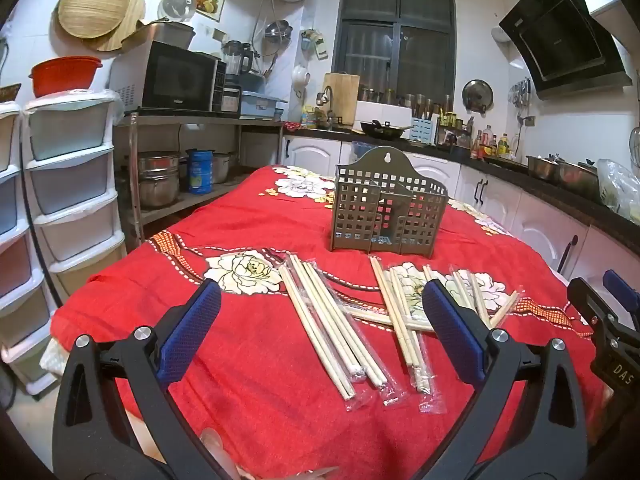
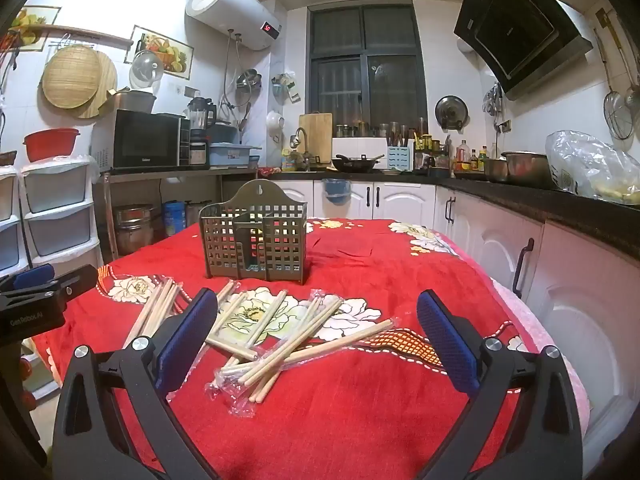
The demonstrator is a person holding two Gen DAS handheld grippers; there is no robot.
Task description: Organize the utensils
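Chopsticks (image 1: 340, 336) lie ahead of open hand-held gripper (image 1: 320, 312).

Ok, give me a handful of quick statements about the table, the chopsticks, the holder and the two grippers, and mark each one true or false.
1. The chopsticks lie scattered on the red cloth, some in clear wrappers. True.
2. The holder already has chopsticks standing in it. False: none show in it; they all lie on the cloth in front of it.
3. The left gripper is open and holds nothing. True.
4. The right gripper is clamped on a chopstick. False: its jaws stand wide apart above the pile, gripping nothing.
5. The holder lies tipped on its side. False: it stands upright.
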